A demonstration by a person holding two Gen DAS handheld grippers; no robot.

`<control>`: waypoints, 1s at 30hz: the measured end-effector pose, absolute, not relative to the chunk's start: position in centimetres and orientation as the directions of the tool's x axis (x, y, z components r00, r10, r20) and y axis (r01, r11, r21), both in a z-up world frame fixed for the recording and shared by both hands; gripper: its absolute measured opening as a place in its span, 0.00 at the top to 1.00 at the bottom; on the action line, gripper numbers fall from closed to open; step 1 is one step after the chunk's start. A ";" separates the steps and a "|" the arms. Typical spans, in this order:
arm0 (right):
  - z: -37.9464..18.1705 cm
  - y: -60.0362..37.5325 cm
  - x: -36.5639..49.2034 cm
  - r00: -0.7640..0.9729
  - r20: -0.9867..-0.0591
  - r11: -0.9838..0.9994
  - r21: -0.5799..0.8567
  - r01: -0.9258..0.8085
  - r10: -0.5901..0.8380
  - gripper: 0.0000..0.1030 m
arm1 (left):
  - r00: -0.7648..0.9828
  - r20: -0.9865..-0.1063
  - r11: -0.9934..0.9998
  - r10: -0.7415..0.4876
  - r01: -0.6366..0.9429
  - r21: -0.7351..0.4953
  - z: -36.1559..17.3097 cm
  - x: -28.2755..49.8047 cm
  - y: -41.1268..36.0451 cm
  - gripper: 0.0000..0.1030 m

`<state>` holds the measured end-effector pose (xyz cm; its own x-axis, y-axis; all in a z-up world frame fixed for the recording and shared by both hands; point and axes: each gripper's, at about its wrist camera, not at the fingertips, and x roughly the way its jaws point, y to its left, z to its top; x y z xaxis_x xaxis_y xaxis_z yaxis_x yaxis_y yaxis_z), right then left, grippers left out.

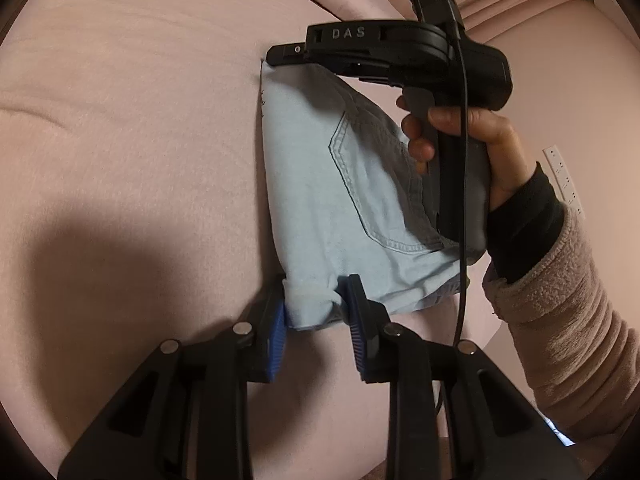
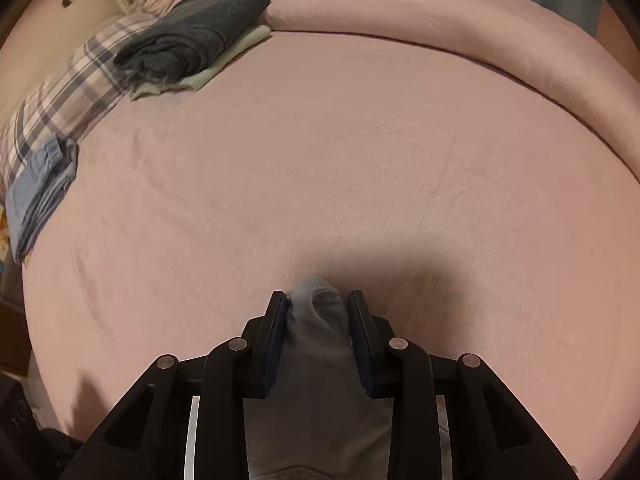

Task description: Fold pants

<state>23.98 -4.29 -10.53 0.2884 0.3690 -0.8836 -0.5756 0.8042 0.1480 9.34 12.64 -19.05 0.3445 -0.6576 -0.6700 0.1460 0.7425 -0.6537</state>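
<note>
Light blue denim pants [image 1: 320, 184] lie folded into a small rectangle on a pink bed cover [image 1: 140, 140], back pocket facing up. My left gripper [image 1: 318, 320] has its blue pads pressed on the bunched near corner of the pants. A person's hand [image 1: 480, 136] holds my right gripper [image 1: 280, 56], which reaches the far corner of the fold. In the right wrist view that right gripper [image 2: 318, 308] is shut on a hump of the pale denim [image 2: 316, 344], just above the cover.
A dark grey folded garment on a cream one [image 2: 192, 28] sits at the far left of the bed, beside plaid fabric [image 2: 72, 88] and a blue folded piece [image 2: 40, 192]. A rolled pink duvet [image 2: 440, 28] borders the far side. A fleecy pink sleeve [image 1: 560, 300] is at right.
</note>
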 end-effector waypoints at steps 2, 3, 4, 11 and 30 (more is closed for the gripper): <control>-10.1 -4.5 23.9 0.318 -0.873 0.818 0.145 -0.556 0.371 0.69 | 0.342 -0.676 0.749 -0.652 0.150 -0.646 -19.0 8.9 11.7 0.71; -9.6 -4.8 23.6 0.334 -0.866 0.824 0.142 -0.548 0.372 0.69 | 0.340 -0.677 0.748 -0.653 0.149 -0.647 -18.4 9.9 10.6 0.71; -9.1 -4.9 23.3 0.351 -0.857 0.829 0.144 -0.540 0.377 0.69 | 0.334 -0.675 0.744 -0.658 0.149 -0.652 -18.4 9.9 10.5 0.70; -5.8 -7.2 20.1 0.449 -0.807 0.841 0.104 -0.530 0.383 0.63 | 0.350 -0.679 0.751 -0.645 0.125 -0.649 -18.0 9.5 11.1 0.57; -6.6 -11.3 9.4 0.424 -0.783 0.822 0.186 -0.539 0.455 0.62 | 0.428 -0.700 0.807 -0.572 0.140 -0.574 -15.3 8.3 10.7 0.38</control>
